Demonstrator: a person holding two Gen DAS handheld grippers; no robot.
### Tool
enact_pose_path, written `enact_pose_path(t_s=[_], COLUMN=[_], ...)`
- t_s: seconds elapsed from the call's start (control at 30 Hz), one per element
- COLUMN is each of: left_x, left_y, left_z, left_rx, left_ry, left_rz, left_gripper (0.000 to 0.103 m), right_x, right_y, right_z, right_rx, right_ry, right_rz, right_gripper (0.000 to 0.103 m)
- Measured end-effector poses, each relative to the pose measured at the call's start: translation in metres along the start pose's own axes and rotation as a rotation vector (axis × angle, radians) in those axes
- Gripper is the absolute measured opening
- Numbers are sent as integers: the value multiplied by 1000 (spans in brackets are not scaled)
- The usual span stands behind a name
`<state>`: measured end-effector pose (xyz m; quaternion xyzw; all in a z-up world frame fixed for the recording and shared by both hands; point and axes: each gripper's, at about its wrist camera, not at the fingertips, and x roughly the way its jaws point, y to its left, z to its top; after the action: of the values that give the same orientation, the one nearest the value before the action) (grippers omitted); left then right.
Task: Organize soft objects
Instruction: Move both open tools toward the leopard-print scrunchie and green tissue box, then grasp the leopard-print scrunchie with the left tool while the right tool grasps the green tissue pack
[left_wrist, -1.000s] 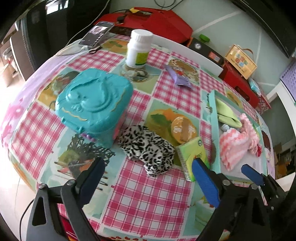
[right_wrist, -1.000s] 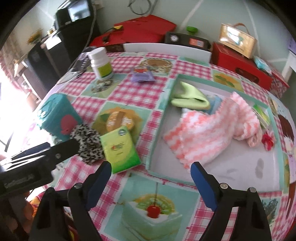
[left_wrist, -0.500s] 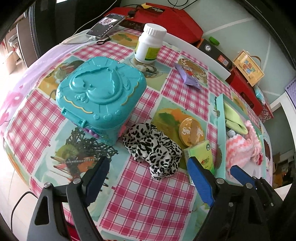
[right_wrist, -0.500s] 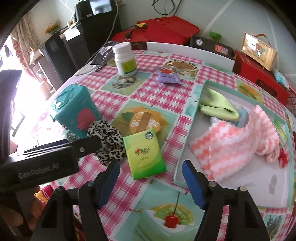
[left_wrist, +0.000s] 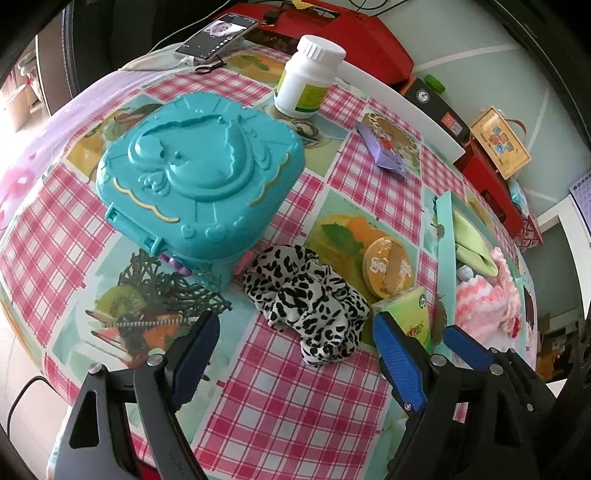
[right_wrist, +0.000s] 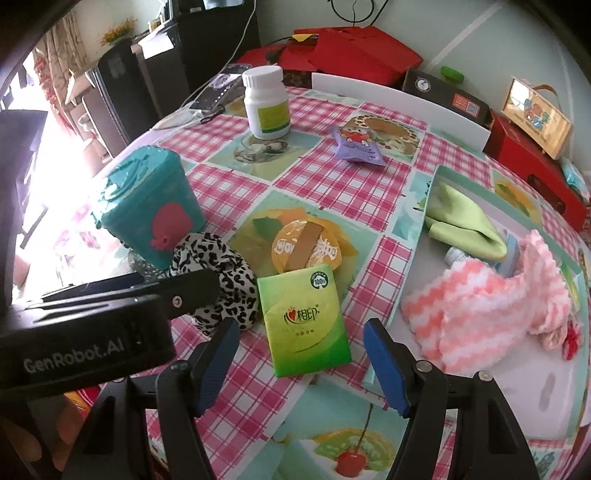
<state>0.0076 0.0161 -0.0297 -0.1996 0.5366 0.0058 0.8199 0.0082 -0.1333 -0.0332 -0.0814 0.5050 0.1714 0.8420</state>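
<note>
A leopard-print scrunchie (left_wrist: 306, 306) lies on the checked tablecloth beside a teal plastic box (left_wrist: 199, 177). My left gripper (left_wrist: 295, 330) hovers just above it. Its jaws are closing, with the scrunchie below and between the tips, untouched. My right gripper (right_wrist: 301, 328) stands open above a green tissue pack (right_wrist: 306, 317); the pads are clear of it. A pink-and-white knitted cloth (right_wrist: 480, 314) and a green cloth (right_wrist: 461, 225) lie in the grey tray (right_wrist: 498, 387) to the right. The left gripper's black body (right_wrist: 92, 325) covers part of the scrunchie (right_wrist: 221, 269) in the right wrist view.
A white pill bottle (left_wrist: 310, 81), a purple snack packet (left_wrist: 384, 147) and an orange round cup (left_wrist: 388, 266) sit on the table. A phone (left_wrist: 218, 33) lies at the far edge. Red boxes stand behind. The tray wall (left_wrist: 445, 240) rises right of the tissue pack (left_wrist: 406, 317).
My right gripper has moved left from the tray's front edge to above the green tissue pack, and its jaws have narrowed. The left gripper rolled a little and its jaws came slightly closer.
</note>
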Motion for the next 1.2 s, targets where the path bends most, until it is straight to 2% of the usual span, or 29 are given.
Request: enact_pose_path(t_s=[0.03, 0.3, 0.5, 0.8, 0.93, 1.2], left_x=[2, 15, 17, 19, 20, 21], left_y=[0, 5, 3, 5, 4, 2], left_z=[0, 0, 1, 3, 3, 3], left_rx=[-2, -15, -11, -30, -26, -20], left_ry=[5, 44, 40, 39, 42, 41], left_rz=[0, -7, -12, -32, -40, -37], left_gripper=[77, 77, 76, 56, 48, 46], right_x=[1, 13, 16, 20, 22, 31], right_y=[1, 1, 4, 9, 8, 7], right_z=[0, 3, 4, 4, 3, 2], right_rx=[-3, -8, -24, -35, -28, -34], right_ry=[3, 35, 37, 57, 63, 92], right_rz=[-2, -9, -12, 16, 21, -9], right_gripper=[73, 72, 72, 71, 65, 53])
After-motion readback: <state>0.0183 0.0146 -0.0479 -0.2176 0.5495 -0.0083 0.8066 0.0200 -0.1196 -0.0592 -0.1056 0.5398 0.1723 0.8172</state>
